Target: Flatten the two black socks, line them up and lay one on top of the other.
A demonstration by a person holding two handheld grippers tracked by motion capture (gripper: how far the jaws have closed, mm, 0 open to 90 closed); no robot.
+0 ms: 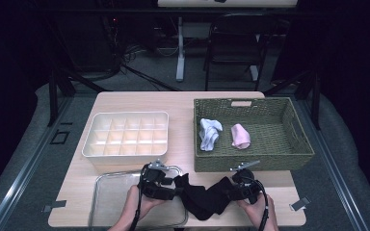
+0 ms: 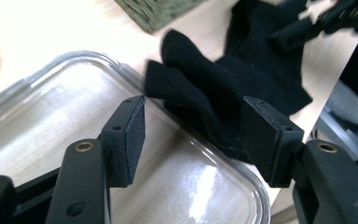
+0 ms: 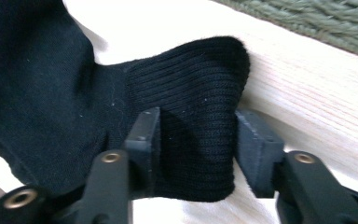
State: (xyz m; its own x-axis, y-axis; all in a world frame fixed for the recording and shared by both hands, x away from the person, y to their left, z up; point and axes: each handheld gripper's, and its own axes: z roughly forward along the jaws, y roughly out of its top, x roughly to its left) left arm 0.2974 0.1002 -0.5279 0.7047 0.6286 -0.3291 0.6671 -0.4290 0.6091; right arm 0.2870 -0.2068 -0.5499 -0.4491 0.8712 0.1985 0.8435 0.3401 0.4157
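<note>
Both my grippers are chunky black: left gripper (image 2: 191, 135) and right gripper (image 3: 198, 149) have square flat pads, brass-coloured screws on the jaw arms, black cables trailing, grey plates on top.

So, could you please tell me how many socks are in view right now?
3: a white sock and a pink sock lie apart in the wicker basket; a black sock lies at the table's front edge between both grippers. It may be a stacked pair.

woven basket (image 1: 250, 161) wall blocks right behind black sock (image 1: 203, 197); clear tray (image 1: 107, 202) rim on left; table (image 1: 289, 180) bare to the right.
</note>
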